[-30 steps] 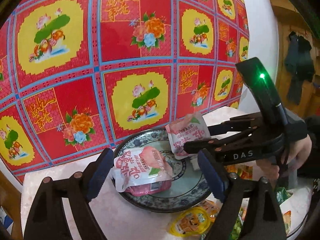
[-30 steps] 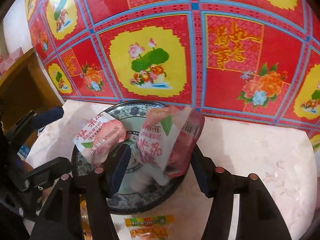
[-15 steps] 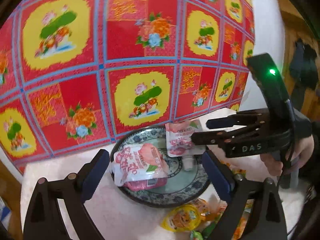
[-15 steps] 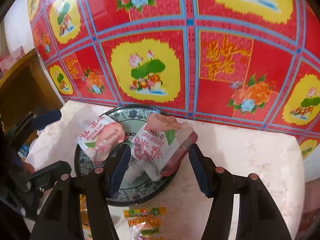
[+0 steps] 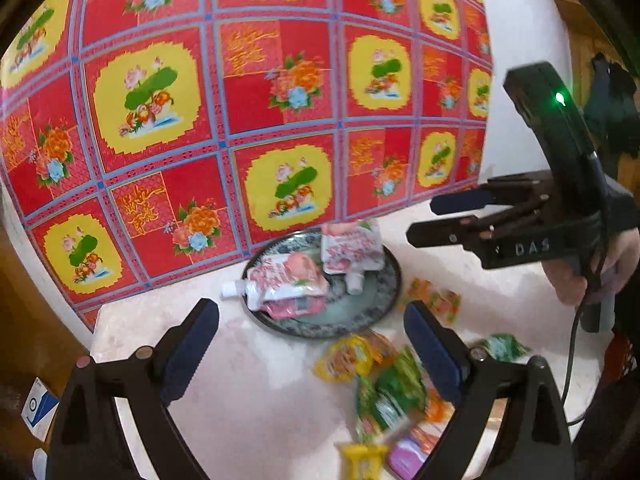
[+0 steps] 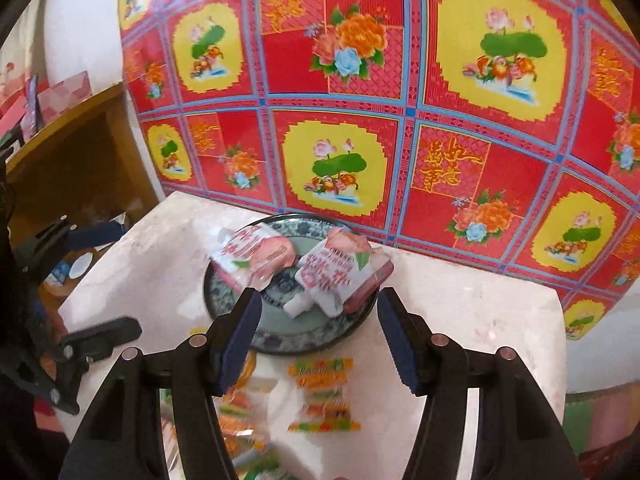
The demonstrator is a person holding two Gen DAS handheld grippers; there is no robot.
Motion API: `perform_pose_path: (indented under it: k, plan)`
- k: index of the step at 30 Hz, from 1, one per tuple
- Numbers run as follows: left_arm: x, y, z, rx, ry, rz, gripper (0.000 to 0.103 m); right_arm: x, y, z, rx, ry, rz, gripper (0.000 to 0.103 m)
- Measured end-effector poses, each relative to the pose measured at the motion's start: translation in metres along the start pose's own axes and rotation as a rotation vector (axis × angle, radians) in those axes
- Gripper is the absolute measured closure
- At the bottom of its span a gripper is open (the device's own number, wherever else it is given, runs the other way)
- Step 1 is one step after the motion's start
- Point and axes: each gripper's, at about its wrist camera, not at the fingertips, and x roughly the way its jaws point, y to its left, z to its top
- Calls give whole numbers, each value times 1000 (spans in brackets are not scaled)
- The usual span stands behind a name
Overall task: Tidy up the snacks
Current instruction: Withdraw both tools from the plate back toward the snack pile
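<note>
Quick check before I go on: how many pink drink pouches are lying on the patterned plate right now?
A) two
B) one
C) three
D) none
A: two pink pouches, one beside the other, lie on the plate, and both hand-held grippers, right and left, are open and empty.

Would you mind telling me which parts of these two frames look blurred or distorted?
Left wrist view: the loose snack packets near the bottom are motion-smeared, while the plate and both grippers stay fairly sharp. Right wrist view: the candy strip is smeared likewise. Both views: fisheye bends the wall cloth's grid lines.
</note>
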Motion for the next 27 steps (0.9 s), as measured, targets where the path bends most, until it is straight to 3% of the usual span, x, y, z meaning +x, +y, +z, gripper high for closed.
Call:
perform_pose_path:
  k: [6,11,17,27]
  plan:
    - [-15,-22,-13,-5,55,4,7,-25,12,-16,12,3,28,41]
    - [-32,-34,-26,-36,39,31,6,-37,30,-41,-19,37,70,41]
    - [-52,-43,-41,-75,20,178,7,-58,41,-67,-25,-16,6,41]
    - [-63,-55,-74,-170,29,151,7,-70,46,-117,39,-91,-126,41]
